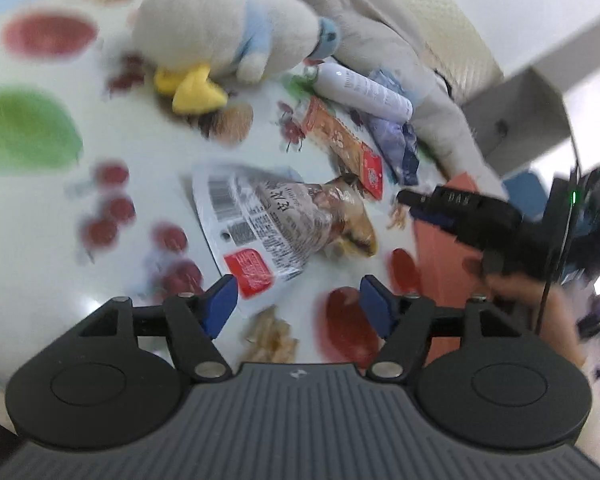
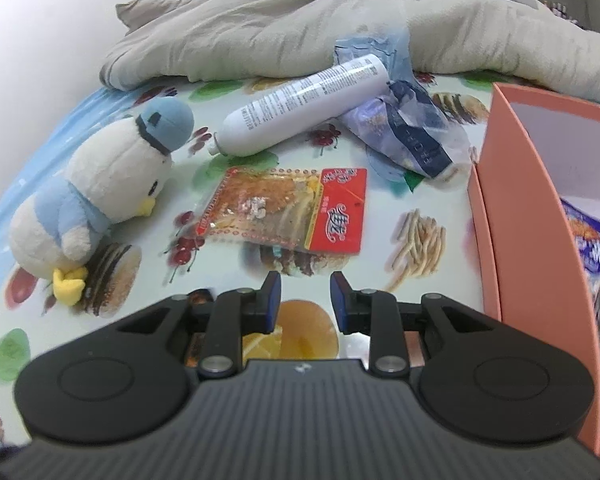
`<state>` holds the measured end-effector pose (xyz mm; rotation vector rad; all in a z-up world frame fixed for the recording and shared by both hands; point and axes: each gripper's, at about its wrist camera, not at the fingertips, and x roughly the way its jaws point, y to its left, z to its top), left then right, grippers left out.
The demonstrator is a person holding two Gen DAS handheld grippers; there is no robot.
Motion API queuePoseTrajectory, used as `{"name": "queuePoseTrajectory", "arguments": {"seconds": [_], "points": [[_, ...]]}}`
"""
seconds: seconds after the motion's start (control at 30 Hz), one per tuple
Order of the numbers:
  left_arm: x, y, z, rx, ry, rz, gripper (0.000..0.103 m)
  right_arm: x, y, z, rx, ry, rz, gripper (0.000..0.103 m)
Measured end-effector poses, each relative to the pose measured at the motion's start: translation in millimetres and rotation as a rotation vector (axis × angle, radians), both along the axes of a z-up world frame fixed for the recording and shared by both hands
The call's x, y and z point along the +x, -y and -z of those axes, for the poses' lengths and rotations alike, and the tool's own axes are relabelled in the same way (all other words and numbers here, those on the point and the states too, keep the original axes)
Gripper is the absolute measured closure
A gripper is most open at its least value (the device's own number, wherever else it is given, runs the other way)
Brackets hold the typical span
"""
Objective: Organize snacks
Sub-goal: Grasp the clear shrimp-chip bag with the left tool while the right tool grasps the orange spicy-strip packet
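Barcoded snack packet (image 1: 260,224) only before left gripper (image 1: 298,306)

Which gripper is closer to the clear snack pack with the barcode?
Left. The left gripper hangs open just short of the barcode pack. The right gripper sits beyond the pack's far end, by the pink box.

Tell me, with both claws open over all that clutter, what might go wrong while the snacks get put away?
The left gripper hovers by the slippery white snack pack; a pinch at its edge may slip. The red snack packet lies flat on the tablecloth, so the right gripper could snag cloth. The white tube and plush duck are no snacks, yet might get boxed.
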<state>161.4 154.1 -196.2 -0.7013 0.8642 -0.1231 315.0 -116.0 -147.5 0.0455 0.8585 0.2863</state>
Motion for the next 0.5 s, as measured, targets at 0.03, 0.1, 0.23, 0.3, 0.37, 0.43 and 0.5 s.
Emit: {"name": "queuePoseTrajectory", "arguments": {"seconds": [0.03, 0.1, 0.23, 0.3, 0.37, 0.43, 0.5], "points": [[3, 1, -7, 0.031, -0.001, 0.027, 0.026, 3, 0, -2, 0.004, -0.001, -0.006, 0.062], [14, 2, -21, 0.095, 0.019, 0.087, 0.016, 10, -1, -5, 0.023, -0.002, -0.021, 0.044], [55, 16, -31, 0.234, 0.074, 0.264, 0.011, 26, -16, -8, 0.001, 0.009, -0.089, 0.029], [77, 25, -26, 0.304, 0.092, 0.337, 0.011, 40, -26, -5, -0.003, 0.004, -0.138, 0.024], [95, 33, -22, 0.351, 0.128, 0.418, 0.011, 56, -37, -3, -0.026, 0.006, -0.181, 0.024], [109, 37, -16, 0.333, 0.159, 0.481, 0.010, 72, -48, 2, -0.039, 0.005, -0.247, 0.023], [124, 43, -8, 0.331, 0.160, 0.531, 0.010, 87, -56, 9, -0.037, -0.018, -0.293, 0.016]]}}
